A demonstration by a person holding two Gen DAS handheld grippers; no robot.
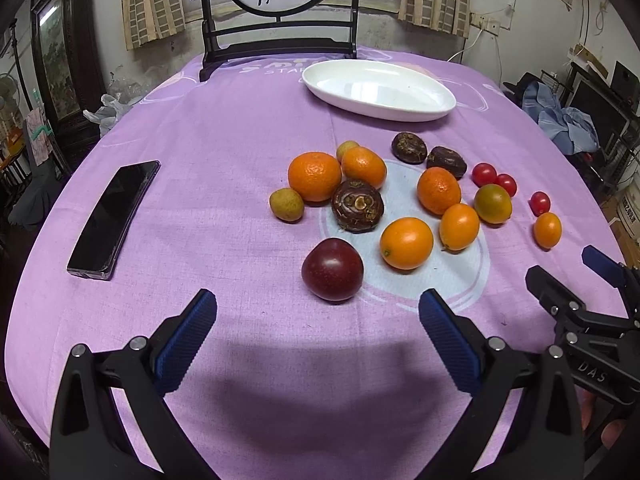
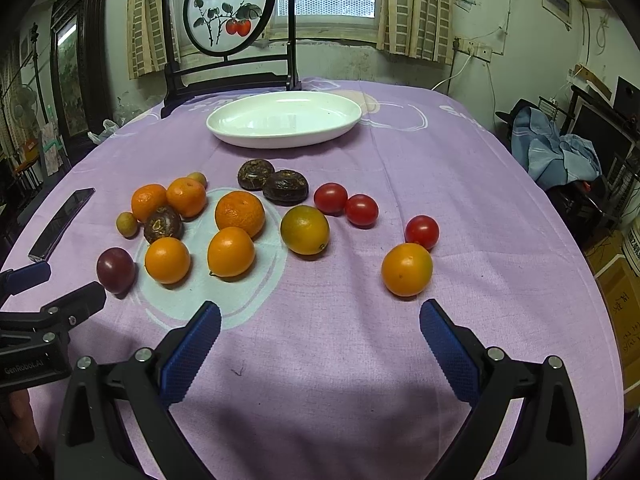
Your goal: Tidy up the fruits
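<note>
On the far left of the desk (image 1: 240, 128), which is covered by a purple cloth, a dark phone (image 1: 114, 220) lies flat, well apart from the fruit. The left hand-held gripper (image 1: 318, 312) hovers low over the near edge with its blue-padded fingers spread wide and nothing between them; a dark red plum (image 1: 332, 269) sits just beyond the gap. Behind the plum lies a brown, ringed water chestnut (image 1: 357, 206), touching a mandarin (image 1: 315, 176) on its left, with a small yellow-green fruit (image 1: 286, 205) beside that. A second mandarin (image 1: 363, 166) sits just behind the chestnut. To the right lie two smooth kumquats (image 1: 406, 243), a third mandarin (image 1: 438, 190) and a green-tinged citrus (image 2: 305, 230). Behind these, two more dark chestnuts (image 2: 273, 181) sit side by side. Further right, two cherry tomatoes (image 2: 346, 204) touch each other, and a third tomato (image 2: 421, 231) rests just behind a lone kumquat (image 2: 406, 269). The right hand-held gripper (image 2: 320, 322) is likewise released, fingers wide apart and holding nothing, with that lone kumquat just ahead of its right finger. At the back of the desk stands a white oval plate (image 2: 240, 136) with no fruit in it, in front of a painted round screen (image 2: 228, 8).
</note>
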